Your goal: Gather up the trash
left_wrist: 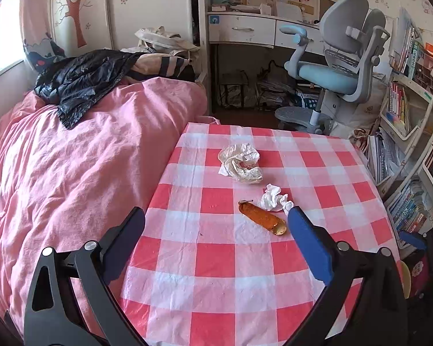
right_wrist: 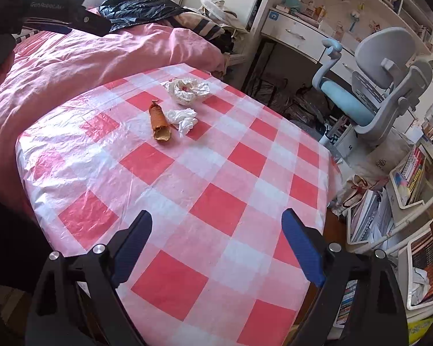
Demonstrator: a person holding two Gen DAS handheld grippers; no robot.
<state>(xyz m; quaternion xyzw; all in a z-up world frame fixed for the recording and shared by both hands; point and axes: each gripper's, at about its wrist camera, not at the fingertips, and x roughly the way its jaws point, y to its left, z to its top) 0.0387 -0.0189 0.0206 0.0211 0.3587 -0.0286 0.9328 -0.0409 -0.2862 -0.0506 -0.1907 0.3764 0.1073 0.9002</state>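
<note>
Blue-padded jaws of the left gripper [left_wrist: 216,216] stand wide and empty above the checked cloth [left_wrist: 216,259]. The right gripper [right_wrist: 216,222] is likewise spread, holding nothing. Nothing blocks either tool. From the left gripper, the peel [left_wrist: 262,217] lies at 2 o'clock, just beside the right finger; the tissue [left_wrist: 274,197] touches it, and the wrapper [left_wrist: 241,163] sits at 12, farther off. Pink bedding [left_wrist: 72,158] lies at 9, a black bag [left_wrist: 80,83] at 10, a chair [left_wrist: 340,60] at 1.
</note>
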